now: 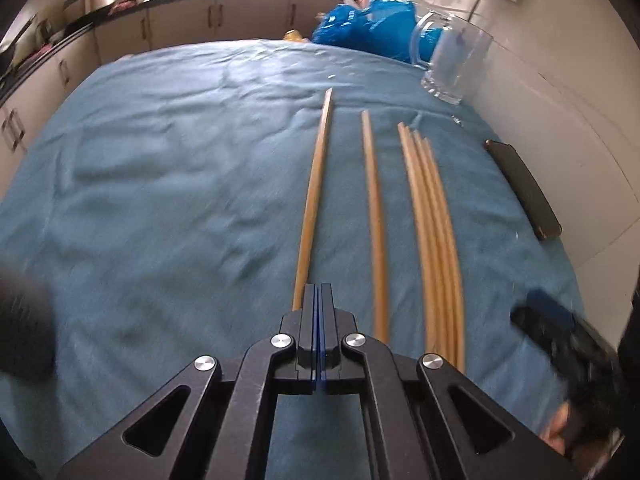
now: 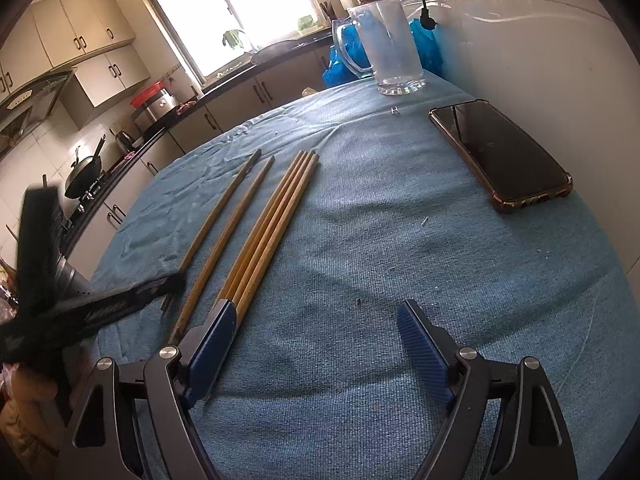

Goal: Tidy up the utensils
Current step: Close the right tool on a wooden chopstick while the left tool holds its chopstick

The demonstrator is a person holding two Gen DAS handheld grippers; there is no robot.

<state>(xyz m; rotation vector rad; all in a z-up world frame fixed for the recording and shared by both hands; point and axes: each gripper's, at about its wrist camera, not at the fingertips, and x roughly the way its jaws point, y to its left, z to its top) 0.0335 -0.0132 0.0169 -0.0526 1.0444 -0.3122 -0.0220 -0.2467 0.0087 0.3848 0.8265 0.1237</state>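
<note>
Wooden chopsticks lie lengthwise on a blue cloth (image 1: 160,160). One single chopstick (image 1: 316,196) is at the left, a second (image 1: 374,220) lies beside it, and a bundle of several (image 1: 434,232) is further right. My left gripper (image 1: 319,292) is shut with nothing between its pads, its tip just right of the leftmost chopstick's near end. In the right wrist view it appears blurred (image 2: 120,304) by that same chopstick (image 2: 222,208). My right gripper (image 2: 316,312) stands open and holds nothing, its left finger (image 2: 216,332) over the near ends of the bundle (image 2: 276,220).
A clear glass mug (image 2: 390,48) stands at the far end of the cloth (image 2: 360,240), with a blue plastic bag (image 1: 368,28) behind it. A dark phone (image 2: 500,152) lies at the right, near the white wall. Kitchen cabinets and a counter run along the left and back.
</note>
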